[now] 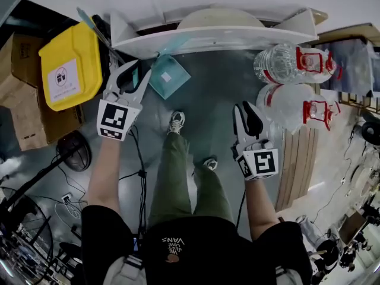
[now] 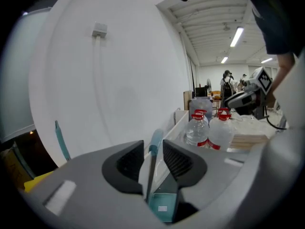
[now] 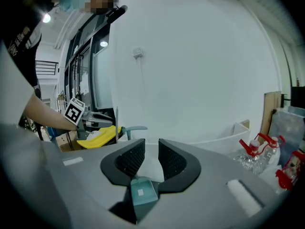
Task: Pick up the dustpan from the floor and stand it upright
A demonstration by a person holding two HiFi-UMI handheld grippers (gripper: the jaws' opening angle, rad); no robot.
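The teal dustpan point(image 1: 168, 76) rests on the grey floor with its long handle point(image 1: 176, 43) leaning up against the white curved board point(image 1: 208, 35). My left gripper point(image 1: 133, 70) hovers just to its left, open and apart from it. In the left gripper view the dustpan's handle point(image 2: 155, 142) and pan point(image 2: 162, 205) show through the gap of that gripper point(image 2: 153, 151), farther off and not pinched. My right gripper point(image 1: 245, 108) hangs open over the floor to the right, holding nothing. In the right gripper view the pan point(image 3: 141, 192) shows below its jaws point(image 3: 151, 154).
A yellow bin point(image 1: 71, 64) and cardboard boxes point(image 1: 21, 94) stand at the left, with a thin teal stick point(image 1: 89, 19) beside them. Large water bottles point(image 1: 285, 61) and wooden planks point(image 1: 297, 159) are at the right. A fan point(image 1: 74, 150) and cables lie lower left. The person's shoes point(image 1: 176, 122) are between the grippers.
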